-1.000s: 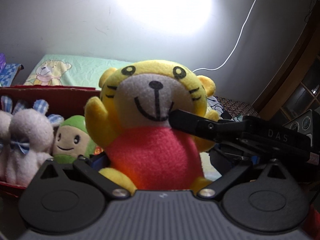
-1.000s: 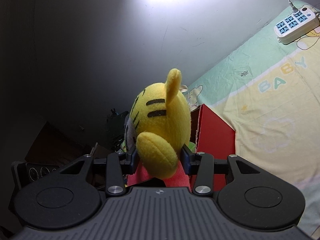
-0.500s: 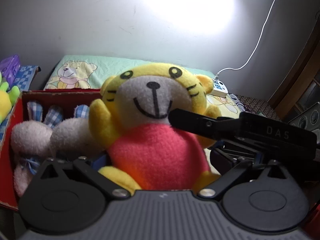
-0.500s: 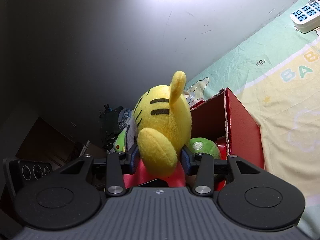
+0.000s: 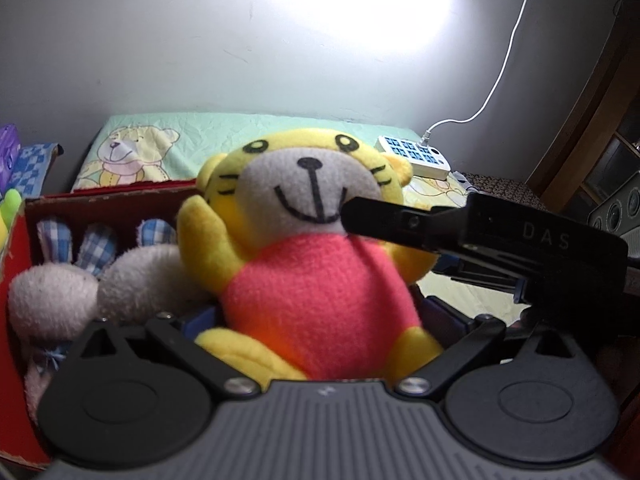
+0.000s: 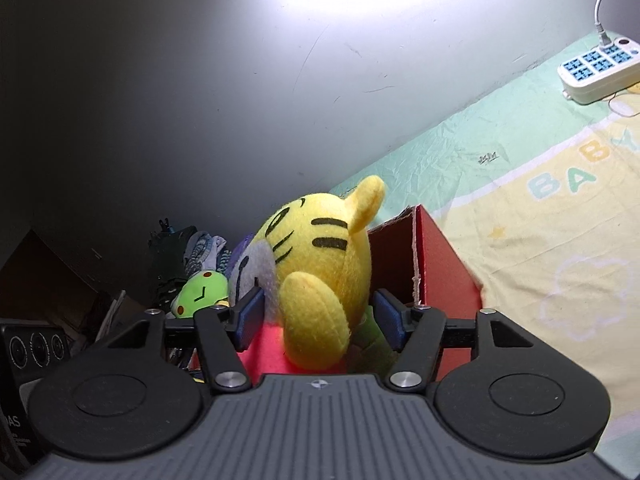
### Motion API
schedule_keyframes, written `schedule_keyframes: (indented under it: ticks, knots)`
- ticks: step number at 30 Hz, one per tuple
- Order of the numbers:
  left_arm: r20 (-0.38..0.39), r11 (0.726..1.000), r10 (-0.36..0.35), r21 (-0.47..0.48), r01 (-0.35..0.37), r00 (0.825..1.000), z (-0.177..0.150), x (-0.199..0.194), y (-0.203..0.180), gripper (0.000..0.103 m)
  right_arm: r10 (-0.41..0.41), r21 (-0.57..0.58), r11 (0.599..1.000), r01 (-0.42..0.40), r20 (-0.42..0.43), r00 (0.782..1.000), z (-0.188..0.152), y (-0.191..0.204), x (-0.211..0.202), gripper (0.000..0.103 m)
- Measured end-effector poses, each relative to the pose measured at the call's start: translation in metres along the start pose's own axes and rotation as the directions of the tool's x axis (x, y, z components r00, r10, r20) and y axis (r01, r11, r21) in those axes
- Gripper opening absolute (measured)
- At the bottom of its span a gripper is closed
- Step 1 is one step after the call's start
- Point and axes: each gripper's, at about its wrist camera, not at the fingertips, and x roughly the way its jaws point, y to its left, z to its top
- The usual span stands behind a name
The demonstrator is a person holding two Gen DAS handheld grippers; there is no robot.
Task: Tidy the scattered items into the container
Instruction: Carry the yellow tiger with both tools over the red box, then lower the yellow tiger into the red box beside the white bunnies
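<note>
Right gripper jaws opening, pads just clear of fuzzy yellow tiger plush. Left gripper wide around its red belly, contact unclear. Red cardboard box behind.

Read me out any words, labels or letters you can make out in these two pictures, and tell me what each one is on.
"DAS": pale letters on the black body of the right gripper, seen from the left wrist.
"BABY": pastel letters printed on the bed sheet, last letter cut off at the picture's edge.
Small dark mark on the sheet's green band: too small to read.
Power strip: no readable text.
</note>
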Motion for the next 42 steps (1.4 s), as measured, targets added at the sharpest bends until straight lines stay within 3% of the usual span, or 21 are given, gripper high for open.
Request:
schedule_keyframes:
  ticks: [9, 13, 16, 19, 25, 35, 42]
  knots:
    - [-0.019, 0.999, -0.038, 0.007, 0.038, 0.999, -0.002, 0.0, -0.006, 0.101, -0.086, 0.032, 0.996, 0.083, 0.108, 0.99, 0.0, 0.0, -0.018, 0.064]
    - [-0.018, 0.999, -0.043, -0.002, 0.043, 0.999, -0.003, -0.005, -0.007, 0.101, -0.12, 0.034, 0.993, 0.116, 0.152, 0.981, 0.0, 0.002, -0.03, 0.051]
    - [-0.009, 0.999, -0.043, -0.011, 0.043, 0.999, -0.004, -0.013, -0.004, 0.101, -0.103, 0.02, 0.995, 0.101, 0.135, 0.985, 0.0, 0.003, -0.033, 0.037]
    - [0.011, 0.999, -0.04, 0.0, 0.04, 0.999, -0.004, -0.022, -0.007, 0.102, -0.08, -0.019, 0.996, 0.083, 0.119, 0.99, -0.001, 0.011, -0.031, 0.033]
    - [0.029, 0.998, -0.041, 0.047, 0.04, 0.999, -0.004, -0.023, -0.014, 0.102, -0.147, -0.069, 0.986, 0.151, 0.053, 0.988, 0.002, 0.014, -0.002, 0.029]
    - [0.043, 0.998, -0.051, 0.045, 0.049, 0.998, 0.0, -0.017, -0.019, 0.102, -0.209, -0.19, 0.959, 0.208, 0.015, 0.978, 0.006, 0.016, 0.021, 0.028]
    - [0.035, 0.996, -0.057, 0.063, 0.055, 0.998, -0.003, -0.014, -0.02, 0.102, -0.21, -0.158, 0.964, 0.213, 0.036, 0.977, 0.01, 0.008, -0.001, 0.03]
